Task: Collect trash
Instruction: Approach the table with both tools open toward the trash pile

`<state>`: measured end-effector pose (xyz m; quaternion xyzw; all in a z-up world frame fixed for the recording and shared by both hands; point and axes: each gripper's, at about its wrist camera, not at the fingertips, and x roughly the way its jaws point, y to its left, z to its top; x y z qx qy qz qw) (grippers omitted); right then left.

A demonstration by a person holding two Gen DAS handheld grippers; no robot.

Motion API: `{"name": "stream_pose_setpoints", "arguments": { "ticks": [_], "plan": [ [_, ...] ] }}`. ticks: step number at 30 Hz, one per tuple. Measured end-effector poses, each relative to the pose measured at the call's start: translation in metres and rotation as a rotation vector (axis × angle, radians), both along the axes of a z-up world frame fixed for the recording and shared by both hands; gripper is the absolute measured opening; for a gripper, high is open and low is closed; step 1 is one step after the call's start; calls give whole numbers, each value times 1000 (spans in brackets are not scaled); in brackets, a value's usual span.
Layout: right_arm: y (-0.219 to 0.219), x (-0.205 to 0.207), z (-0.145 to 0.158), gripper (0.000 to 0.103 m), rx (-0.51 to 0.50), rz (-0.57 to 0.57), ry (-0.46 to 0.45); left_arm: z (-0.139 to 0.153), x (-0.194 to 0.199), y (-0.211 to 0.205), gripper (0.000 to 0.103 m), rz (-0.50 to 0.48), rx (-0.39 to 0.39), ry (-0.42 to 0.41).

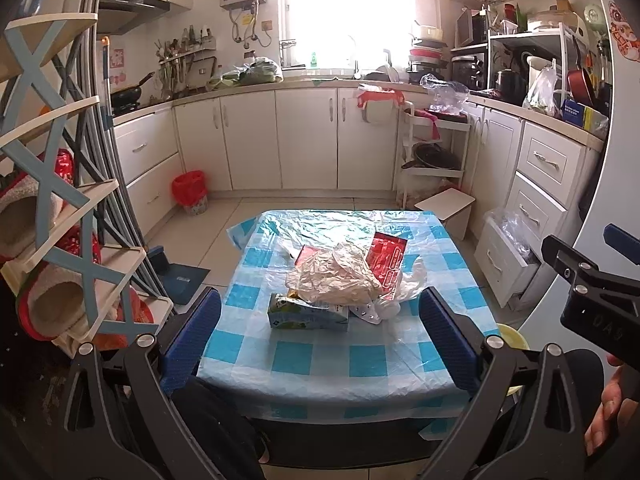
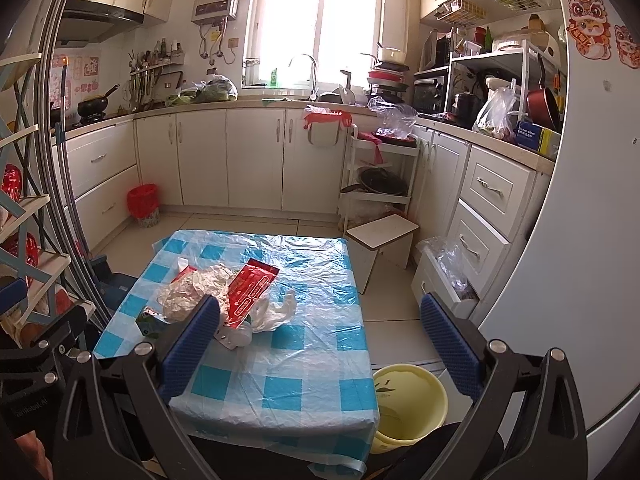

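Yellow bin point(image 2: 408, 404) beside checked table point(image 2: 320, 368)

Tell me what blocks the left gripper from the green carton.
Nothing visible. The left gripper is open above the near table edge, and only bare tablecloth lies before the green carton. Crumpled paper overlaps its far side.

A low surface point(image 1: 304, 360) stands in the middle of the kitchen floor point(image 2: 400, 300), covered by a thin plastic cloth of blue and white checks. The trash lies in one heap on the half nearer the shelf rack. Crumpled white paper point(image 1: 336, 276) sits on top, a red foil wrapper point(image 1: 388, 260) leans against it, and a small green and white carton point(image 1: 308, 314) lies at the near edge of the heap. A blister pack point(image 1: 368, 314) touches the carton's end, and a limp clear plastic bag point(image 2: 276, 308) trails beside the wrapper. A yellow bucket point(image 2: 412, 400) stands on the floor, just beside the surface's near corner.
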<state>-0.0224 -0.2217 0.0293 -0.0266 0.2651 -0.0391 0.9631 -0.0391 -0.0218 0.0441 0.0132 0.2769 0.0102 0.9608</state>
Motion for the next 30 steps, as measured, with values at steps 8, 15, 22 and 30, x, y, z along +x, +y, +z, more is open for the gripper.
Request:
{"name": "stream_pose_setpoints", "arguments": {
  "ticks": [8,15,22,30],
  "plan": [
    [-2,-3,4,96,15,-2,-15,5,-4,1,95,26,26,-11],
    [4,-2,3,96,10,9,-17,4,-3,6,95,41,26,-5],
    [7,-4,4,96,12,20,-32,1,-1,11,95,52,19,2],
    [10,-6,5,96,11,25,-39,1,-1,13,95,54,14,5]
  ]
}}
